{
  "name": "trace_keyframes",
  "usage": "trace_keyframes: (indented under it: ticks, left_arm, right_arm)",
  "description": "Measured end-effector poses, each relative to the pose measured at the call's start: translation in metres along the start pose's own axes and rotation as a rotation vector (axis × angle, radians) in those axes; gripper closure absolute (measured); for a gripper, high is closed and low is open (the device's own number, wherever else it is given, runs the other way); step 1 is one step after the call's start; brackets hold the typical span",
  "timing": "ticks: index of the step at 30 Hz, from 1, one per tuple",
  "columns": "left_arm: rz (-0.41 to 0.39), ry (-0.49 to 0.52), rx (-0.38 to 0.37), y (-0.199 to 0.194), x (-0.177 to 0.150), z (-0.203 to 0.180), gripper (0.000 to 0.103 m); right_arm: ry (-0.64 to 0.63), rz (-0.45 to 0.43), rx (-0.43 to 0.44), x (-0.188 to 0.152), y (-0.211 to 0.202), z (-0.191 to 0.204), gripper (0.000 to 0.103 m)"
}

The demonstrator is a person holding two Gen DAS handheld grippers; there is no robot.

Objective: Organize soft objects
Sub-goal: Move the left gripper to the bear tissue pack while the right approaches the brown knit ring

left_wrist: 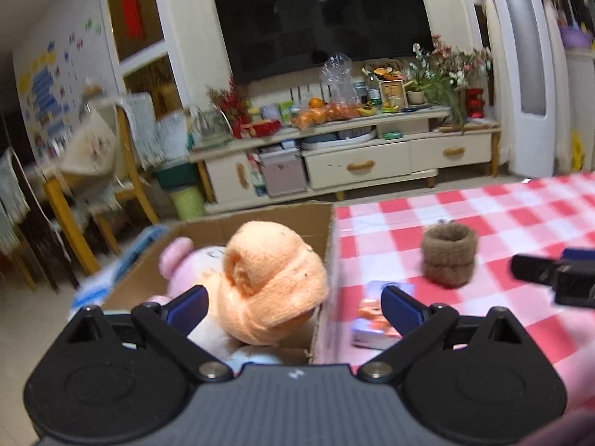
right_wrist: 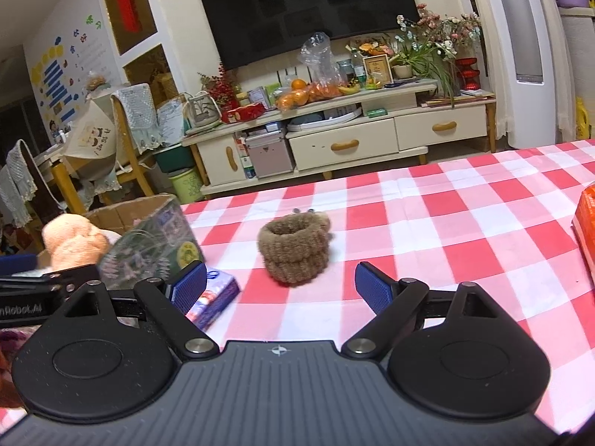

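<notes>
An orange knitted bundle (left_wrist: 269,282) lies on a pink plush toy (left_wrist: 189,260) inside a cardboard box (left_wrist: 282,219) at the table's left edge. My left gripper (left_wrist: 293,304) is open just above and behind the bundle, jaws wide on either side, not touching it. A brown fuzzy ring-shaped object (left_wrist: 450,254) sits on the checked tablecloth; in the right wrist view it (right_wrist: 295,251) lies just ahead of my open, empty right gripper (right_wrist: 280,288). The orange bundle (right_wrist: 72,241) and the box (right_wrist: 126,212) show at the left there.
A small tissue pack (left_wrist: 375,316) lies on the red-and-white table (left_wrist: 483,215) by the box, also in the right wrist view (right_wrist: 214,299). A green printed box (right_wrist: 156,245) stands beside it. An orange package (right_wrist: 585,223) is at the right edge. A TV cabinet stands beyond.
</notes>
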State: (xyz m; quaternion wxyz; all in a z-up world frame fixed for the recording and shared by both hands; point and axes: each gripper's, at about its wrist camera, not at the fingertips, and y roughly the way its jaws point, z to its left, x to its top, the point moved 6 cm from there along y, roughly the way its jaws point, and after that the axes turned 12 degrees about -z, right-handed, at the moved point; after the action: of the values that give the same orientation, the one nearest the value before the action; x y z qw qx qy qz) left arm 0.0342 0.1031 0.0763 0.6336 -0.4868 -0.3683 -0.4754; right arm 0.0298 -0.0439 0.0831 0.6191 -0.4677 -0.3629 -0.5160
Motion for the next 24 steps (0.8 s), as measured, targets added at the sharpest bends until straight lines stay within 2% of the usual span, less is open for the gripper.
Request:
trace_keyframes:
  ticks: [4, 7, 10, 13, 20, 24]
  left_arm:
    - [-0.003, -0.018, 0.042, 0.005, 0.003, 0.010, 0.004]
    - [-0.042, -0.035, 0.034, 0.001, 0.011, 0.009, 0.004]
    - [-0.085, -0.060, -0.044, -0.007, 0.019, -0.002, 0.004]
    - [-0.091, -0.029, -0.129, -0.008, 0.016, -0.024, 0.004]
    - [-0.038, 0.081, -0.246, 0.002, 0.000, -0.070, 0.010]
    - [0.012, 0.115, -0.274, 0.012, -0.013, -0.088, 0.015]
  right_arm:
    - [0.003, 0.009, -0.011, -0.003, 0.011, -0.006, 0.000]
    - [-0.007, 0.013, -0.012, -0.005, 0.020, -0.008, 0.000]
    - [-0.022, 0.018, 0.000, -0.006, 0.031, -0.008, 0.000]
    - [-0.037, 0.028, 0.008, -0.007, 0.045, -0.008, 0.000]
    - [-0.013, 0.076, 0.054, -0.011, 0.074, -0.009, 0.000]
    - [-0.002, 0.100, 0.073, -0.012, 0.085, -0.016, 0.000]
